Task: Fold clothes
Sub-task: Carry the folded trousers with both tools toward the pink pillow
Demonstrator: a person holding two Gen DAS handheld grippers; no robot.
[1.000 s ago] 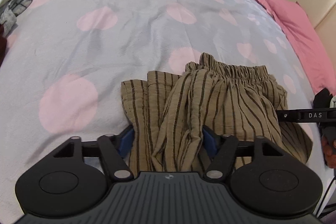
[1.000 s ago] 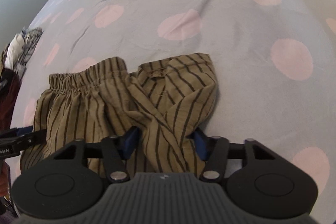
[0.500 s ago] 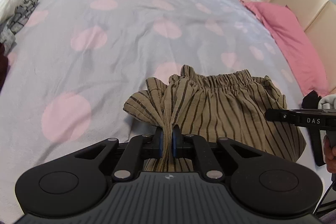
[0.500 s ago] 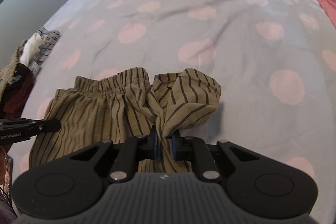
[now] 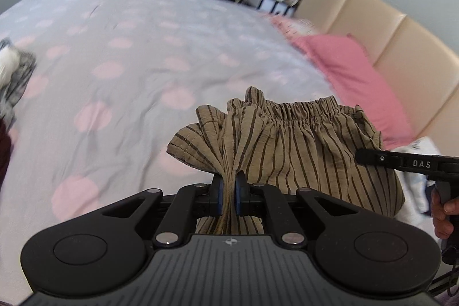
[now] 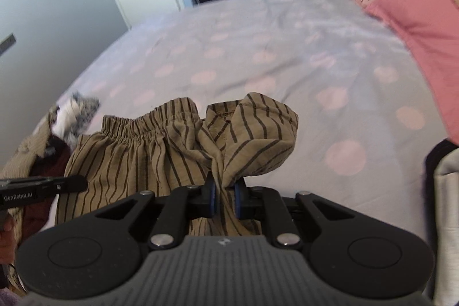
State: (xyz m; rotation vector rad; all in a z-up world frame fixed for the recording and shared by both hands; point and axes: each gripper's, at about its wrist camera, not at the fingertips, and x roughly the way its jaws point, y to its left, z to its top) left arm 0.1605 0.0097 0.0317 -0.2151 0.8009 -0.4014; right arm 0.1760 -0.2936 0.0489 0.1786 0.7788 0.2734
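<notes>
- Two bunches of the striped shorts (image 5: 301, 151) are being pinched: one by the left gripper (image 5: 228, 192), one by the right gripper (image 6: 225, 198), each clamped tight on cloth.
- Held between the grippers, the shorts are being kept above the dotted bedspread (image 5: 129, 70), waistband spread, corners flopping.
- No finished fold is being shown; the garment is being judged mid-handling, with flattening and folding seemingly left.
- More clothes (image 6: 71, 116) are being left heaped at the bed's edge.
</notes>
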